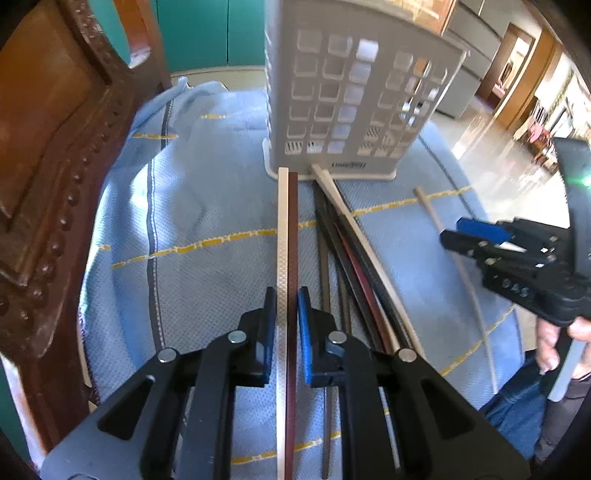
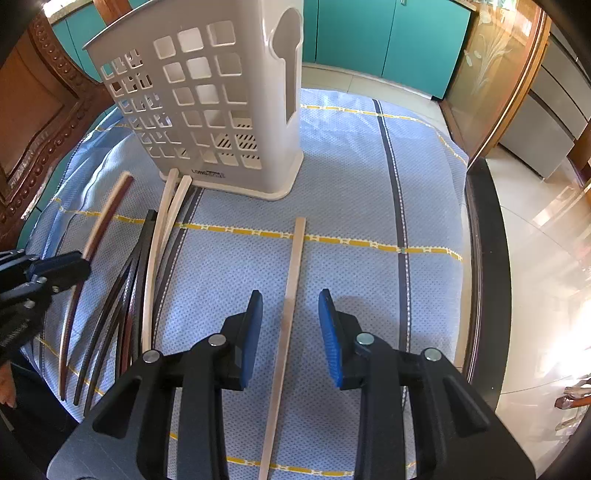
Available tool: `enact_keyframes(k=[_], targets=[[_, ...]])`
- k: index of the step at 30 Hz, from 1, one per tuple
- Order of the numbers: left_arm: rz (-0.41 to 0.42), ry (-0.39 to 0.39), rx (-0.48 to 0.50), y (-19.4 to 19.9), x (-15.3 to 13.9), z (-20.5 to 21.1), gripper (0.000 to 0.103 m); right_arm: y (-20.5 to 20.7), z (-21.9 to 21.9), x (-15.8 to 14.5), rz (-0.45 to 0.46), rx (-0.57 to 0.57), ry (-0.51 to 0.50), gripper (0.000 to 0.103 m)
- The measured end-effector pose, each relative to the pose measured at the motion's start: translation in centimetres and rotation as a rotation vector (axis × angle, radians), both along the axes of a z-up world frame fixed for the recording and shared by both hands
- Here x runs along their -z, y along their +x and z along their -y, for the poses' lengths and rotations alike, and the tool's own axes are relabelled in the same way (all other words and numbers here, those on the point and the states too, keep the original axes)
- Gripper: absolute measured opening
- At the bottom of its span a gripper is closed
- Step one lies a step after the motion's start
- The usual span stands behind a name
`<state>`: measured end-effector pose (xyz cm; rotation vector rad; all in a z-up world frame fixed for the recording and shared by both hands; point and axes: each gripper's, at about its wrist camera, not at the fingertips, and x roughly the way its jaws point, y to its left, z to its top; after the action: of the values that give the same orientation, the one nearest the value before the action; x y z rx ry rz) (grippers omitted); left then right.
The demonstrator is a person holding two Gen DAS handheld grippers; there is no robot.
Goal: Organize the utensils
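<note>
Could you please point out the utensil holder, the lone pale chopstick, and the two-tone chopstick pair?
utensil holder (image 2: 207,110): right wrist view, perforated front wall.
lone pale chopstick (image 2: 293,273): right wrist view, mid-shaft.
two-tone chopstick pair (image 1: 287,236): left wrist view, mid-shaft.

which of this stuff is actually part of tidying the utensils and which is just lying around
Part of the job:
- chopstick pair in the left hand-held gripper
- single pale chopstick between the open fingers of the right hand-held gripper
- pile of loose chopsticks
- white utensil holder

Just there:
- blue checked cloth
- carved wooden furniture
- teal cabinet doors
</note>
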<state>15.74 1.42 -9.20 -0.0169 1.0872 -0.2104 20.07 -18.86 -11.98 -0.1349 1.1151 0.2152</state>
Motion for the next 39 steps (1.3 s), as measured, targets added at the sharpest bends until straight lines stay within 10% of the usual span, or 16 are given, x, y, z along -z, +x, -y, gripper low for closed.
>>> enact_keyframes(k=[19, 22, 26, 39], targets=[[-0.048, 0.104, -0.131, 4.8, 2.2, -0.4, 0.023, 0.5, -0.9, 1.0, -0.01, 0.012, -0.022, 0.032], [-0.042, 0.106, -0.142, 5.0, 2.2, 0.0, 0.008, 0.3, -1.0, 1.0, -0.01, 0.008, -0.002, 0.007], [-0.023, 0.112, -0.141, 4.4, 1.8, 0.5, 0.007, -0.2, -0.4, 0.3, -0.002, 0.008, 0.065, 0.006], [0.403, -0.049, -0.053, -6.8, -14.1, 0.3, 0.007, -8.6, 4.1, -15.9, 0.411, -0.091, 0.336, 0.006]])
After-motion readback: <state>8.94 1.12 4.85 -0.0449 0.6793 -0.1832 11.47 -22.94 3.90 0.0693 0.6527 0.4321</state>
